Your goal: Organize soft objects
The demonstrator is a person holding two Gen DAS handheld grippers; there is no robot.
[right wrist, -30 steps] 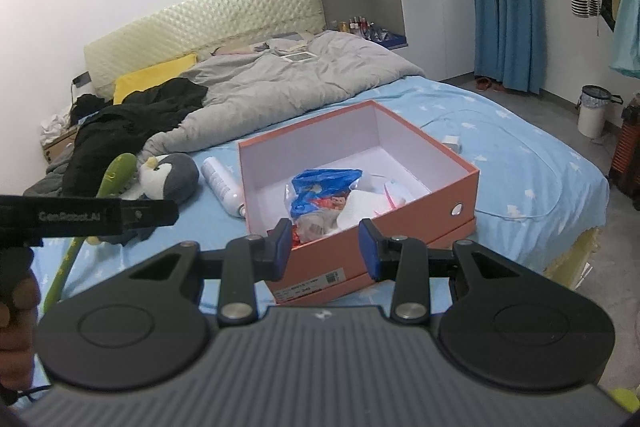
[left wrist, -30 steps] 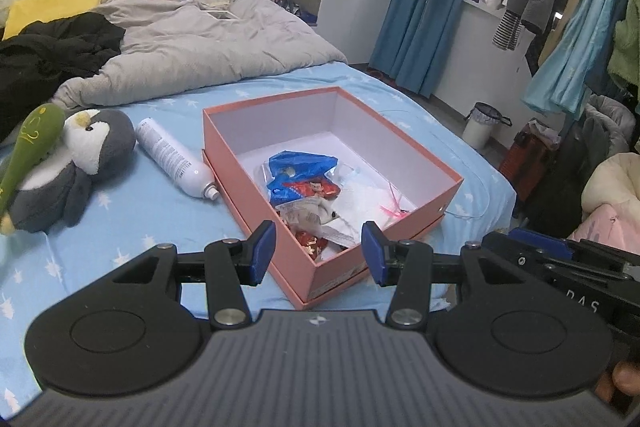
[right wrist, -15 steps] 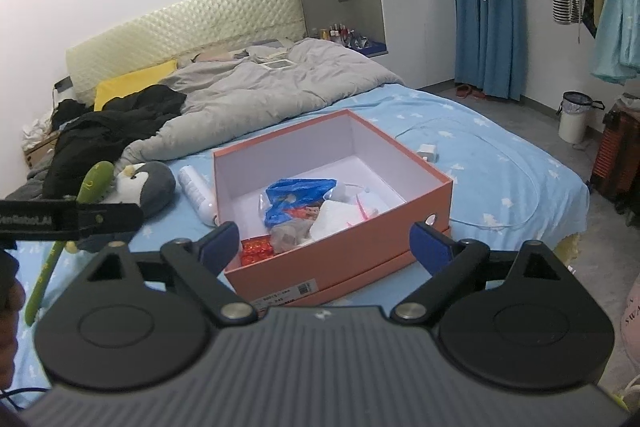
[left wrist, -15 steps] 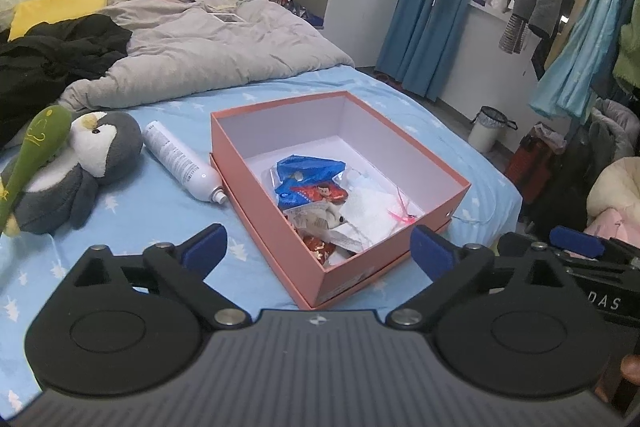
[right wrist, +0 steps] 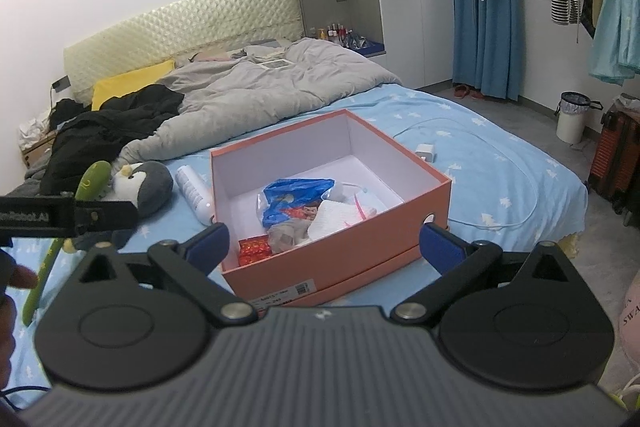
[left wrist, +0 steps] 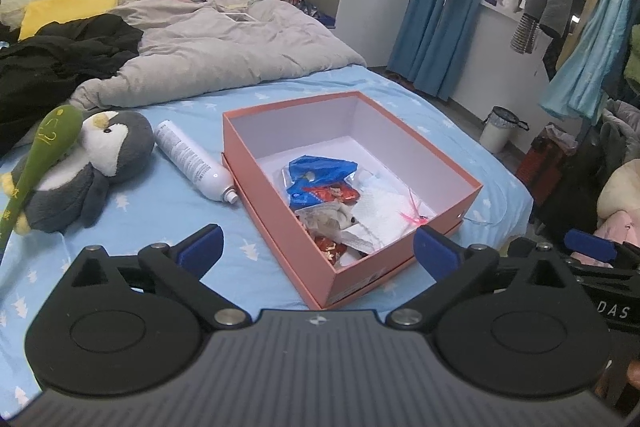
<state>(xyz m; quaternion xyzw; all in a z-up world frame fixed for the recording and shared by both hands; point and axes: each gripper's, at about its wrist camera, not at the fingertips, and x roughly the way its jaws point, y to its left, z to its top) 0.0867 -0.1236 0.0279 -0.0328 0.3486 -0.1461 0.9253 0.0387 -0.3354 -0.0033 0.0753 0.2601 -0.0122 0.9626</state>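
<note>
Left wrist view: left hand-held gripper [left wrist: 317, 249] and right hand-held gripper [right wrist: 325, 243] both spread wide, empty. Pink box [left wrist: 404, 131] on bed holds packets. Plush penguin [left wrist: 82, 169] lies outside at 9 o'clock; likely not yet stowed.

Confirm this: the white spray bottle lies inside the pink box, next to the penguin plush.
Not quite. The white spray bottle lies on the blue sheet outside the pink box, between it and the penguin plush. The left wrist view shows this.

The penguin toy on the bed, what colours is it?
The penguin toy is dark grey with a white face and belly and a yellow beak, clearest in the left wrist view.
</note>
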